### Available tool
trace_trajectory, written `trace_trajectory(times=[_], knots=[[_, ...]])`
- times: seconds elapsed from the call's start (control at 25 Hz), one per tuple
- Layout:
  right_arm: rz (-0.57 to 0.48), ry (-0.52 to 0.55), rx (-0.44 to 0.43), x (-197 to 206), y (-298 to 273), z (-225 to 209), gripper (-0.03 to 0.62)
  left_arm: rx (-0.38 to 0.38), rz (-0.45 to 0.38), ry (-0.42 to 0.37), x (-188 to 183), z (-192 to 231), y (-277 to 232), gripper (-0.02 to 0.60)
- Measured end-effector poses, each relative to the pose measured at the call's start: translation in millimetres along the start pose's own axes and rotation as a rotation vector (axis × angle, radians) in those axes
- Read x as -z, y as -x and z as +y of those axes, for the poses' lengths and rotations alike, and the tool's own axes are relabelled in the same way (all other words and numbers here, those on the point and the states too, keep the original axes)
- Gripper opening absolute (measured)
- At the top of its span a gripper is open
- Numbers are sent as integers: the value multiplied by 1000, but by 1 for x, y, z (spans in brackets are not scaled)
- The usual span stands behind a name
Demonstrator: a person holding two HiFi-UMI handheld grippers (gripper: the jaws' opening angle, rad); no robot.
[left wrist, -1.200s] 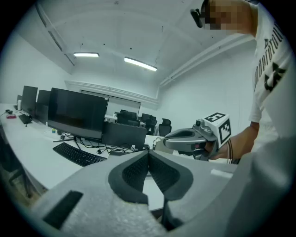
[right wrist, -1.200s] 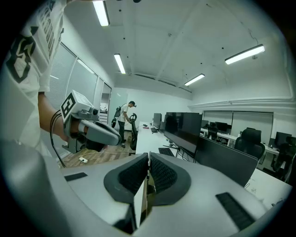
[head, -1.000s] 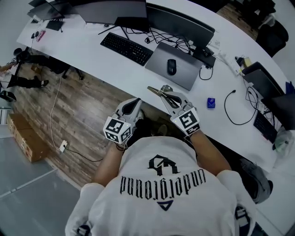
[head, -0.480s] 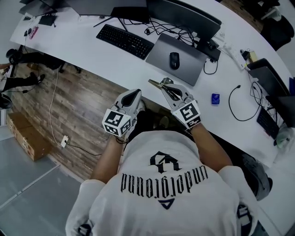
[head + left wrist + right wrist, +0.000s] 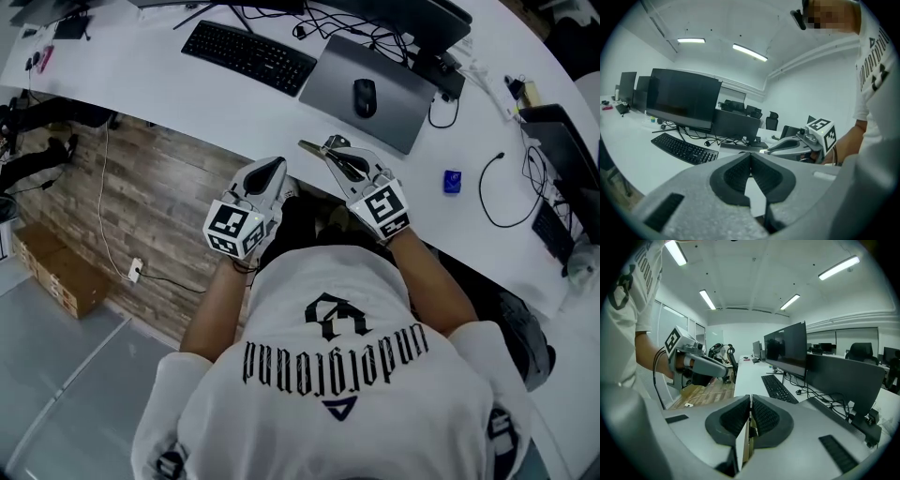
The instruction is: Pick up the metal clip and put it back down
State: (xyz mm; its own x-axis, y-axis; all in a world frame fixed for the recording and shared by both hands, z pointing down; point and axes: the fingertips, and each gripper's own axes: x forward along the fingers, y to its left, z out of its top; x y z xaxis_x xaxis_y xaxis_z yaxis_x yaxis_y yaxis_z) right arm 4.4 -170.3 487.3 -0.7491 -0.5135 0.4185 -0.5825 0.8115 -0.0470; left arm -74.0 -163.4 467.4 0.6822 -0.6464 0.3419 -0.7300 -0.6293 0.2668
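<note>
A thin metal clip [image 5: 308, 146] sticks out from the tip of my right gripper [image 5: 328, 153], which hangs in the air just off the front edge of the white desk [image 5: 141, 89]. In the right gripper view the clip [image 5: 745, 439] shows edge-on as a flat strip pinched between the dark pads, the right gripper [image 5: 750, 402] shut on it. My left gripper [image 5: 270, 170] floats beside it to the left, over the wooden floor. Its pads meet in the left gripper view, the left gripper [image 5: 750, 157] shut with nothing between them.
On the desk lie a black keyboard [image 5: 248, 52], a mouse [image 5: 365, 97] on a grey pad [image 5: 403, 117], a small blue object [image 5: 453, 181], and black cables [image 5: 497, 192]. Dark monitors [image 5: 787, 350] stand behind. A cardboard box [image 5: 56, 272] sits on the floor at left.
The head view has shifted, so the desk sits higher in the frame. Both grippers keep the same stance side by side, and the right one still holds the clip.
</note>
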Motion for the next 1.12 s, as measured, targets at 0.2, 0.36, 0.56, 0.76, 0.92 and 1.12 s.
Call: trace_trajectory(times=[0.2,0.36,0.56,0.76,0.92,1.12], knots=[[40,-45,-3,20,-24,-2,28,16,32,10,8,20,-11,15],[90,-83,4,43,-46,-8,28,54,59,16,20,29,-23,15],[131,-148,1,77,-69,-13,28,80,101,35,39,39,-35,15],[144,-213,-17,100,-85,-15,28,104,127,55,52,48,-50,15],[145,-255,-39,113,-99,-11,28,118,145,60,56,57,-56,15],[154,-290,-38,125,-106,-17,28,129,145,119,62,65,-66,15]])
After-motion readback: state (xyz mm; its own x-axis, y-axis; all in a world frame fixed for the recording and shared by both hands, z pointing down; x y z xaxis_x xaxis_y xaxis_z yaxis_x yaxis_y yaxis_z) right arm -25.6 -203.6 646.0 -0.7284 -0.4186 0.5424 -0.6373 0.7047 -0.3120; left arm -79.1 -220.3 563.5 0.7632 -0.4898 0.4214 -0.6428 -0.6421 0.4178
